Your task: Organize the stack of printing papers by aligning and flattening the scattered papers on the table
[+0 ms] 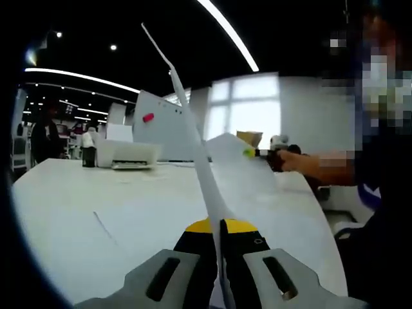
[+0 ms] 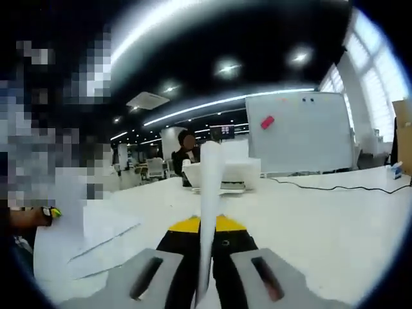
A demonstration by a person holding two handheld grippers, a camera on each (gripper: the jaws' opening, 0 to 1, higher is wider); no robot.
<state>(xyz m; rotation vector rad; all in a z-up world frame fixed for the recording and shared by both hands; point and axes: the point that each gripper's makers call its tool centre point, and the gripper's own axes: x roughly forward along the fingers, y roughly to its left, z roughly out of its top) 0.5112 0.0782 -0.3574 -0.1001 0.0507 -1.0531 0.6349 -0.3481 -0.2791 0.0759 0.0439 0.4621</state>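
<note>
Both grippers hold the paper stack [image 1: 222, 174] edge-on above the white table [image 1: 96, 212]: left gripper [image 1: 219, 257] and right gripper [image 2: 206, 257] each clamp it, sheets rising toward 12 o'clock. Keep grips level; tap edges down squarely.

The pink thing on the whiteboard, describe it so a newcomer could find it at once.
Past the far edge of the white table stands a big whiteboard. Near its upper left sits a small pink marker-like object, tilted, the one coloured spot on the board.

white papers [image 1: 193, 138], white table [image 1: 77, 206], pink magnet [image 1: 148, 118]
</note>
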